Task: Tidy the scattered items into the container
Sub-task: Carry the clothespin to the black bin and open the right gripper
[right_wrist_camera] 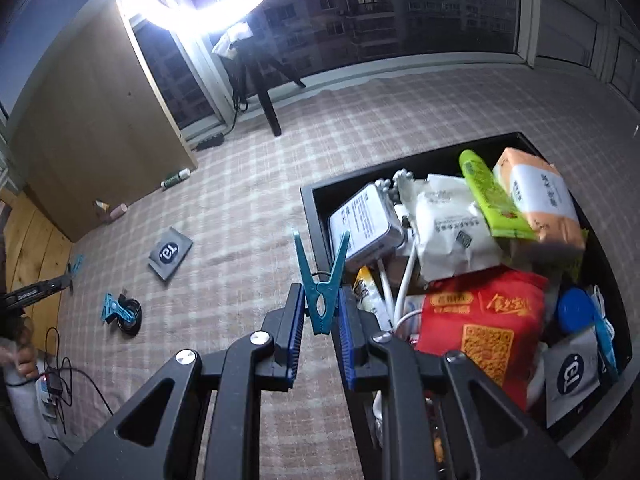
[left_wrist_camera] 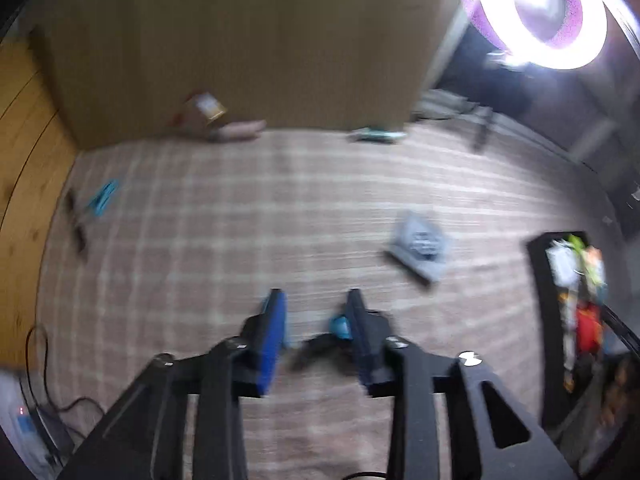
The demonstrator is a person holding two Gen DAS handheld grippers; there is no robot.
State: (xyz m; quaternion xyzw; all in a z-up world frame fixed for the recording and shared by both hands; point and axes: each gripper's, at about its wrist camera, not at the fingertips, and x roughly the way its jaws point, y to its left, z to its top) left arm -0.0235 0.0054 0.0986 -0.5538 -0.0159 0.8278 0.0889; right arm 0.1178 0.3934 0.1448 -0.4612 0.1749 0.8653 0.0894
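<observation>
My right gripper (right_wrist_camera: 320, 312) is shut on a teal clothespin (right_wrist_camera: 321, 280), held upright just left of the black container's (right_wrist_camera: 316, 216) near corner. The container is packed with snack packets, a white box and a red pouch (right_wrist_camera: 484, 320). My left gripper (left_wrist_camera: 316, 320) is open above the checked rug, and a teal-and-black clip thing (left_wrist_camera: 338, 332) lies between its fingers; the view is blurred. That clip thing (right_wrist_camera: 122, 314) also shows on the rug in the right wrist view. A grey sachet (right_wrist_camera: 170, 254) lies on the rug, also in the left wrist view (left_wrist_camera: 420, 246).
More teal clips (left_wrist_camera: 102, 198) lie at the rug's left edge. A small bottle (right_wrist_camera: 176, 179), a pink tube (right_wrist_camera: 118, 211) and a small box (left_wrist_camera: 206, 108) sit by the brown wardrobe (left_wrist_camera: 240, 40). A ring light on a stand (right_wrist_camera: 260, 96) stands by the window. Cables and a charger (right_wrist_camera: 52, 384) lie at left.
</observation>
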